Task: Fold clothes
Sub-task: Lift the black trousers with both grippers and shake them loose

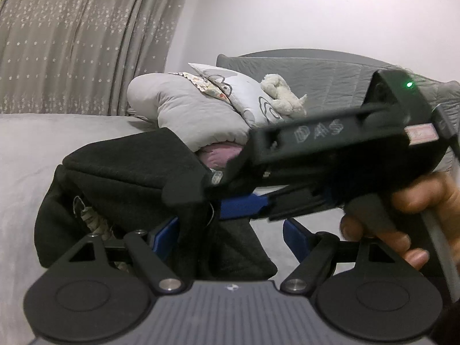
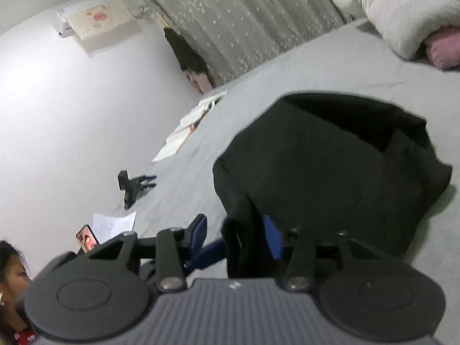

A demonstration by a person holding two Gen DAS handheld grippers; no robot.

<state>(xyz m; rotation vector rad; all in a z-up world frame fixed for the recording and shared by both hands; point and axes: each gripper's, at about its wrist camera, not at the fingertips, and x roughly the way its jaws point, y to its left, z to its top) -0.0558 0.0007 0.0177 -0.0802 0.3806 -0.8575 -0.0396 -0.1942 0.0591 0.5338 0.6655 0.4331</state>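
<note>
The black garment lies bunched on the bed — folding is under way, far from finished. The right gripper clenches a fold of it; the left gripper is released, jaws straddling the cloth.

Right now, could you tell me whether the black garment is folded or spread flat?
Partly folded: the black garment lies doubled over in a bunched heap on the grey bedsheet, not flat.
</note>
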